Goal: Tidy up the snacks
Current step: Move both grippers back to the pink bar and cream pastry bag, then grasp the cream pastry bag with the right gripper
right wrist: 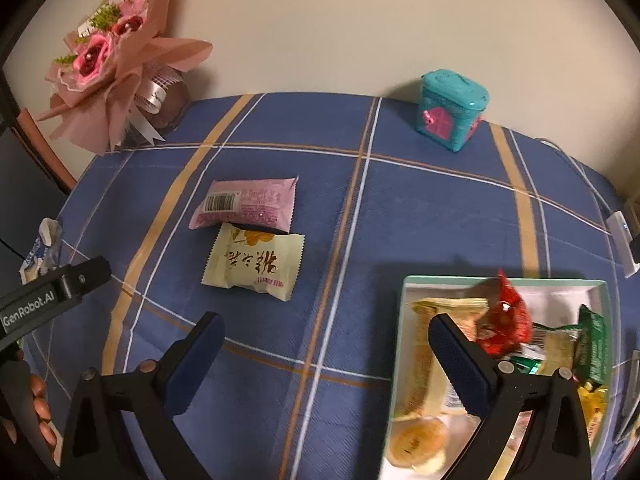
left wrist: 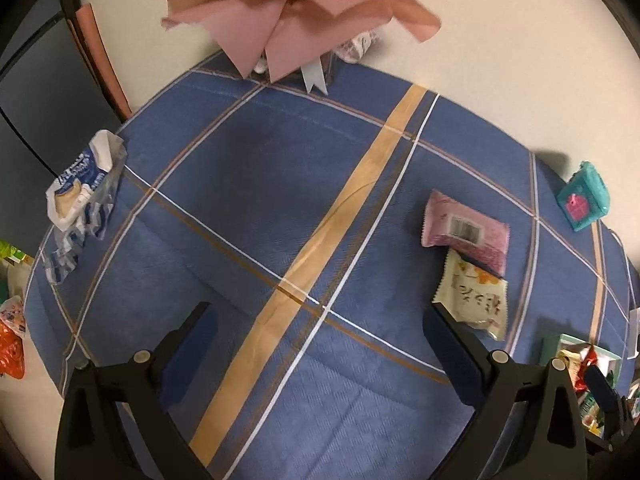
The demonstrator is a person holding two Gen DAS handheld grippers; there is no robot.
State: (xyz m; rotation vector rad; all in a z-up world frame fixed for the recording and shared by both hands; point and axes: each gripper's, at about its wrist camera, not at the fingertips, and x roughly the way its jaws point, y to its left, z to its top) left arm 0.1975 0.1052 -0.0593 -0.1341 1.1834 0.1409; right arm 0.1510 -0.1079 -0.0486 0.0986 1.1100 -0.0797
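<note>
Both tools are hovering spread and empty, the right tool risking dragging the overlapping pink packet when grabbing the cream pastry packet.

Blue plaid tablecloth, cream wall

Blue tablecloth, tan and white plaid stripes. Pink snack pack with barcode, cream pack with orange print. Teal tin, pink door. Pink-wrapped bouquet. Mint-rimmed box, red wrapper inside. Tongs black, navy pads.
</note>
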